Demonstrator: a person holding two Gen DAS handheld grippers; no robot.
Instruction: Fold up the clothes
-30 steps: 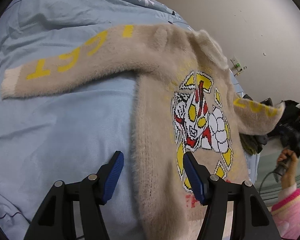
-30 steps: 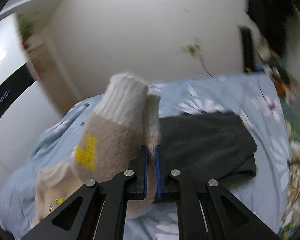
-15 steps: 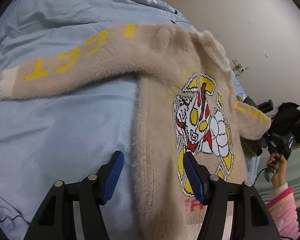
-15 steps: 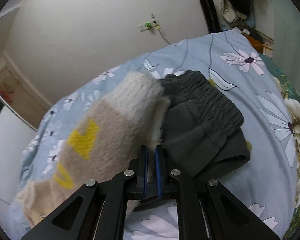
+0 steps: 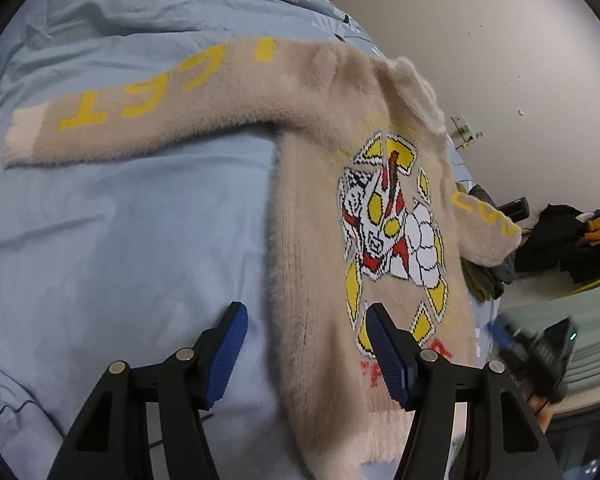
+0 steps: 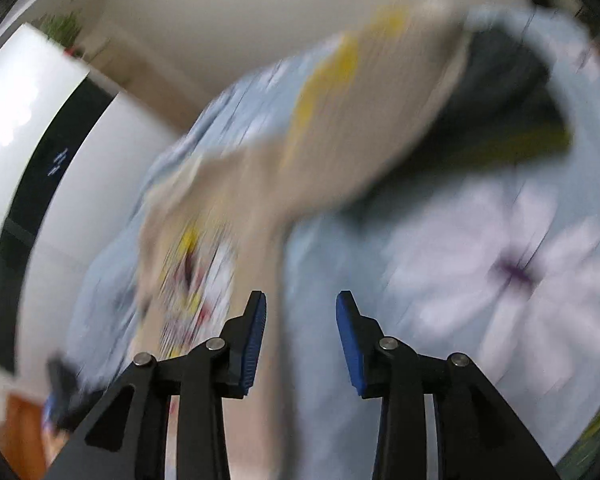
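A light blue bed (image 5: 112,240) fills most of the left wrist view. On it the beige sweater (image 5: 316,248) lies spread flat across the centre, one sleeve (image 5: 148,100) stretched to the upper left. The left claw (image 5: 302,344) hangs half-wide over the sweater's lower edge, empty. The right claw (image 6: 300,332), its jaws just opening, holds nothing; that blurred view shows the other sleeve (image 6: 340,112) lying beyond it, upper centre, on dark folded clothes (image 6: 504,80).

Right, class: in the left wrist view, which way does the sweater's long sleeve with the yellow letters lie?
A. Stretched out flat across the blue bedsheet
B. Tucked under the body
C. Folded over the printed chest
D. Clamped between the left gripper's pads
A: the sleeve lies spread flat on the blue bedsheet, well away from the open left gripper.
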